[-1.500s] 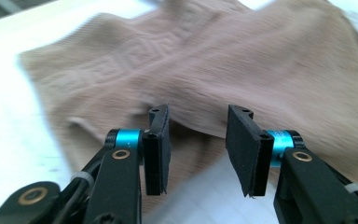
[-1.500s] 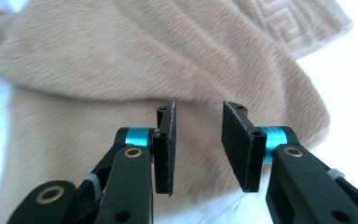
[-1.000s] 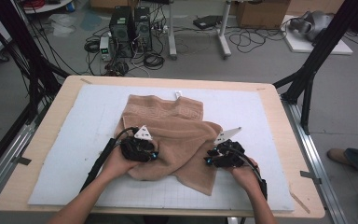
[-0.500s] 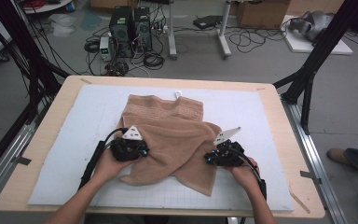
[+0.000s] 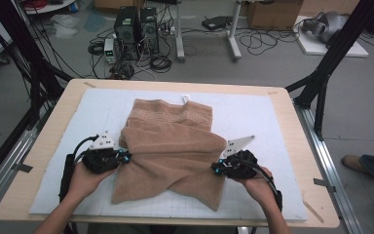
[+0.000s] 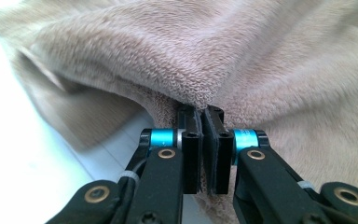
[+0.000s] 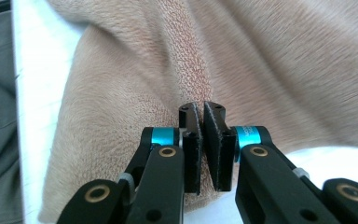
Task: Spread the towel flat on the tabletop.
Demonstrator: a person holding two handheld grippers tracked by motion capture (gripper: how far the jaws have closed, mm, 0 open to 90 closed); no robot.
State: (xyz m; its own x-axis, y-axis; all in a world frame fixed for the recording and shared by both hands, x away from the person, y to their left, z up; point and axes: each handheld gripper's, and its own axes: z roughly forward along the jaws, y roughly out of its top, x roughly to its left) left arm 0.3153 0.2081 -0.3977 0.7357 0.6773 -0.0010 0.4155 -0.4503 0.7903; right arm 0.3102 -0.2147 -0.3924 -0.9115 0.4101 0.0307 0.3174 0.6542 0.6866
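Tan towel [image 5: 170, 151] lies rumpled and partly folded on the white mat [image 5: 272, 117], seen from the high view, with the left gripper [image 5: 123, 157] and right gripper [image 5: 217, 168] at its two side edges. In the left gripper view, the jaws pinch a fuzzy fold of towel [image 6: 214, 65]. In the right gripper view, the jaws likewise clamp a ridge of towel [image 7: 191, 70] above the mat.

A: Background? Grey floor [image 5: 272, 63], cable tangle [image 5: 141, 61], two black computer towers [image 5: 136, 27].

B: Wooden table [image 5: 292, 105] with white mat [image 5: 263, 117], black frame struts [image 5: 331, 58], cardboard box [image 5: 272, 12], someone's shoe [image 5: 353, 163] right.
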